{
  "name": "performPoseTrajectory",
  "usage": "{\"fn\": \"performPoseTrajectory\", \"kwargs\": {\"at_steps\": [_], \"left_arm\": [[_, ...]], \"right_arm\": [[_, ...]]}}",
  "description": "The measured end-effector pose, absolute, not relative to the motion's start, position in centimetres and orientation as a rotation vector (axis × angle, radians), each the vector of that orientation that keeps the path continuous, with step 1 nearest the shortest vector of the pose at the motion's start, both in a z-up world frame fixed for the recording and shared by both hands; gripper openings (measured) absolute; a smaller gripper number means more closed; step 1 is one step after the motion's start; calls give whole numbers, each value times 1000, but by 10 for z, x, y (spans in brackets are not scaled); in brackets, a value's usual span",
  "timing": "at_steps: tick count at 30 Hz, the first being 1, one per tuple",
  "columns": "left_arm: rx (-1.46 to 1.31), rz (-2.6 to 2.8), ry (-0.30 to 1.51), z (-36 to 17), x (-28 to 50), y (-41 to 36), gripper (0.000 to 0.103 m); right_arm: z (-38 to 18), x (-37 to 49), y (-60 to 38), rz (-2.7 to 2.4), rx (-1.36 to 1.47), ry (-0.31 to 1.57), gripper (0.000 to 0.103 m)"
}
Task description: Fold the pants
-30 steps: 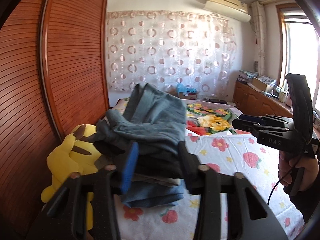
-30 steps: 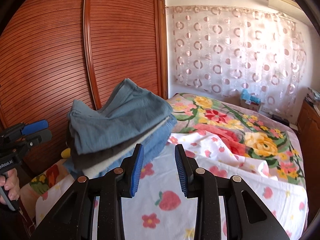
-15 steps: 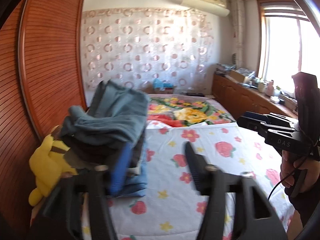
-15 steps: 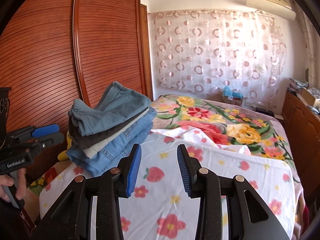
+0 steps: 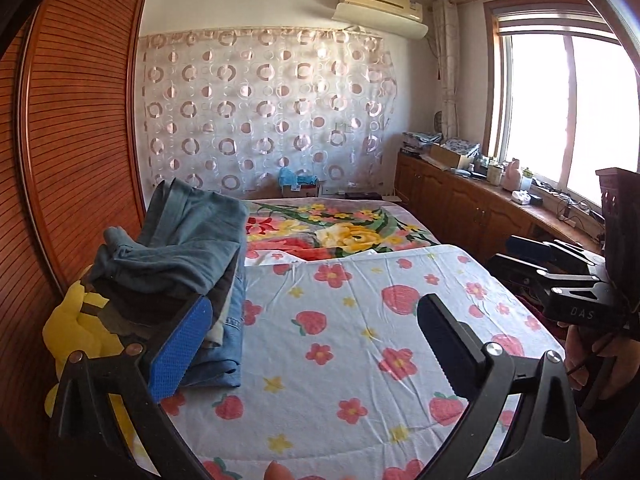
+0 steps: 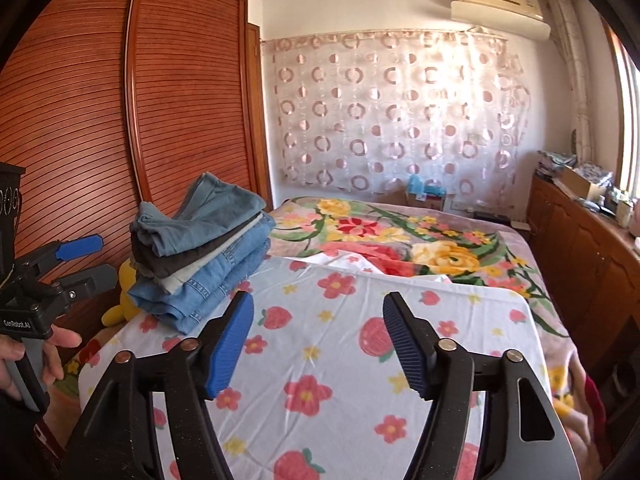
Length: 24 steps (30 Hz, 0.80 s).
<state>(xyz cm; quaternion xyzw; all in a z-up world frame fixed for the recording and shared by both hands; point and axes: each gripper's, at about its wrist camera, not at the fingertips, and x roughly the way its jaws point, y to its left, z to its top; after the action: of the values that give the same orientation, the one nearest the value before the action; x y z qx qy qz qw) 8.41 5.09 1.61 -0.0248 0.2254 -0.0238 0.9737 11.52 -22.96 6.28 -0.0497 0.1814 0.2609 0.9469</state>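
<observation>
A stack of folded pants (image 5: 188, 256) lies on the left side of the bed, a grey-blue pair on top of dark, pale and denim ones; the right wrist view shows the stack (image 6: 200, 256) further off. My left gripper (image 5: 316, 320) hangs just right of the stack with its jaws opening wide and nothing between them. My right gripper (image 6: 318, 312) hovers over the strawberry sheet (image 6: 340, 360), its jaws also opening and empty. Each view catches the other gripper at its edge: the right gripper (image 5: 516, 256) and the left gripper (image 6: 90, 260).
A yellow plush toy (image 5: 76, 328) sits wedged between the stack and the wooden wardrobe (image 5: 80, 140). A flowered blanket (image 5: 348, 232) covers the far half of the bed. Low wooden cabinets (image 5: 460, 204) with clutter run under the window at right.
The left gripper has let go of the stack's edge, spread its jaws and pulled back to the right. The right gripper has also drawn back and widened. The stack stays on the bed.
</observation>
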Motion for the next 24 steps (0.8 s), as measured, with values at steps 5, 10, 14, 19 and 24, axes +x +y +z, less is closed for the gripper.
{"fn": "performPoseTrajectory", "kwargs": {"at_steps": [5,10,14,19,24], "left_arm": [[-50,-64,479,10,81,34,103],[-42,-67,506,3,80,15,103],[-45,-99,515,-2,78,1,103],[-26,-104,522,-1,76,-16,103],[-17,-107,519,5,72,-25,103]], "right_arm": [[57,94,-240,474,-74,380,72],[52,81,-246,450,-43,402,72],[52,73,-252,409,-24,417,73],[60,57,-253,364,-14,411,73],[67,44,-248,330,-15,392,79]]}}
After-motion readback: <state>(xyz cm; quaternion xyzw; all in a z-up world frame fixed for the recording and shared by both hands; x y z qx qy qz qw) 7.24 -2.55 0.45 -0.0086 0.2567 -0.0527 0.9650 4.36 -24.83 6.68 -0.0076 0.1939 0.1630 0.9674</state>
